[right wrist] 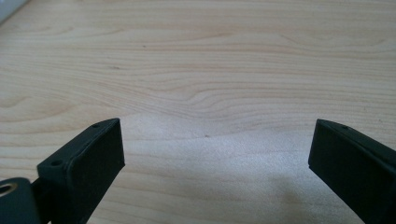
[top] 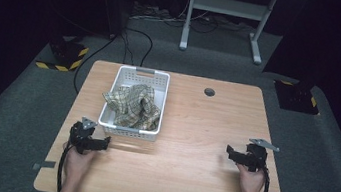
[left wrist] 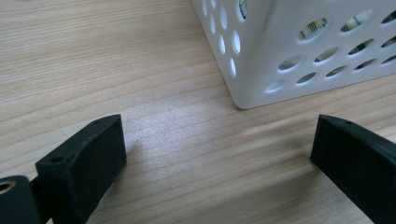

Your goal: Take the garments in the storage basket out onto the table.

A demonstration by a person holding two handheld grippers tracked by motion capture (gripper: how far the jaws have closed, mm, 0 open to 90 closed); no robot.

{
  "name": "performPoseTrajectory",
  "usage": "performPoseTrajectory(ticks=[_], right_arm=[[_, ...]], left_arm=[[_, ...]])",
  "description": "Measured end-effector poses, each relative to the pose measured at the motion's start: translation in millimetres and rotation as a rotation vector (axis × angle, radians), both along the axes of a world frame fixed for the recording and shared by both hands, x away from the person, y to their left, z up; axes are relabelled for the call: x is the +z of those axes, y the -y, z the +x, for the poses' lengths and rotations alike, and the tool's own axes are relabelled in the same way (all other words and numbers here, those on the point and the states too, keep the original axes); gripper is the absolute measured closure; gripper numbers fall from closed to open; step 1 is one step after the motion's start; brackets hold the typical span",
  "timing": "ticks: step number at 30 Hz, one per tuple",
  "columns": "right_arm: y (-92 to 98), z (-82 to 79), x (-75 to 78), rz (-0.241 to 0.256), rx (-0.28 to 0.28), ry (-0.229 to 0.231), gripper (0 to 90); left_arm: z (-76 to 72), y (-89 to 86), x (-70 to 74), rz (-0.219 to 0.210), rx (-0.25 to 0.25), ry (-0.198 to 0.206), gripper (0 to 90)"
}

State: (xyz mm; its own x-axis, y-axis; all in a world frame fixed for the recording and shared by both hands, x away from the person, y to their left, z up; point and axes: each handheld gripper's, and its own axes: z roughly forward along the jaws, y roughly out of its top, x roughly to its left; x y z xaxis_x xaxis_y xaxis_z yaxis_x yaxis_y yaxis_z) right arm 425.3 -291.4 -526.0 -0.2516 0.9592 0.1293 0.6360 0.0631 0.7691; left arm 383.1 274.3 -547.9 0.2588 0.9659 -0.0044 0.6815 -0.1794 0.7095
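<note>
Resting low on the table (top: 194,129), the left gripper (top: 104,142) is gaping wide and gripping nothing, just beside the basket (top: 129,131) at centre left, where the cloth (top: 134,103) is lying bunched. The right gripper (top: 229,152), lower right, is likewise spreading wide, empty.

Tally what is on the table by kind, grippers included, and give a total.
White perforated basket: 1
Checked cloth, lying in the basket: 1
Black grippers: 2, the left gripper beside the basket's near corner and the right gripper over bare wood, both with jaws apart
Total: 4
</note>
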Motion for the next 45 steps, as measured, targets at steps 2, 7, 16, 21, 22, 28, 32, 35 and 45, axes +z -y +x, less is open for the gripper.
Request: performPoseTrajectory(ticks=[2, 7, 16, 21, 22, 28, 32, 35, 45], right_arm=[[-0.5, -0.3, 2.4, 0.014, 0.004, 0.008, 3.1], [-2.0, -0.4, 7.6, 0.036, 0.017, 0.022, 3.3], [-4.9, 0.9, 13.3, 0.072, 0.047, 0.027, 3.8], [-6.9, 1.6, 16.0, 0.072, 0.056, 0.035, 4.0], [-8.3, 1.8, 17.1, 0.070, 0.064, 0.039, 4.0], [-13.7, 3.1, 21.6, 0.071, 0.086, 0.054, 4.1], [-17.4, 3.6, 25.3, 0.071, 0.098, 0.066, 4.2], [-20.0, 4.6, 28.1, 0.070, 0.109, 0.074, 4.3], [-28.5, 7.4, 35.8, 0.069, 0.137, 0.090, 4.5]], left_arm=[[0.0, 0.0, 0.0, 0.000, 0.000, 0.000, 3.5], [0.0, 0.0, 0.0, 0.000, 0.000, 0.000, 3.5], [0.0, 0.0, 0.0, 0.000, 0.000, 0.000, 3.5], [0.0, -0.1, 0.0, 0.000, 0.000, 0.000, 3.5], [0.0, 0.0, 0.0, 0.000, 0.000, 0.000, 3.5], [0.0, 0.0, 0.0, 0.000, 0.000, 0.000, 3.5], [0.0, -0.1, 0.0, 0.000, 0.000, 0.001, 3.6], [0.0, -0.1, 0.0, 0.000, 0.000, 0.001, 3.6], [0.0, -0.1, 0.0, 0.000, 0.000, 0.000, 3.6]])
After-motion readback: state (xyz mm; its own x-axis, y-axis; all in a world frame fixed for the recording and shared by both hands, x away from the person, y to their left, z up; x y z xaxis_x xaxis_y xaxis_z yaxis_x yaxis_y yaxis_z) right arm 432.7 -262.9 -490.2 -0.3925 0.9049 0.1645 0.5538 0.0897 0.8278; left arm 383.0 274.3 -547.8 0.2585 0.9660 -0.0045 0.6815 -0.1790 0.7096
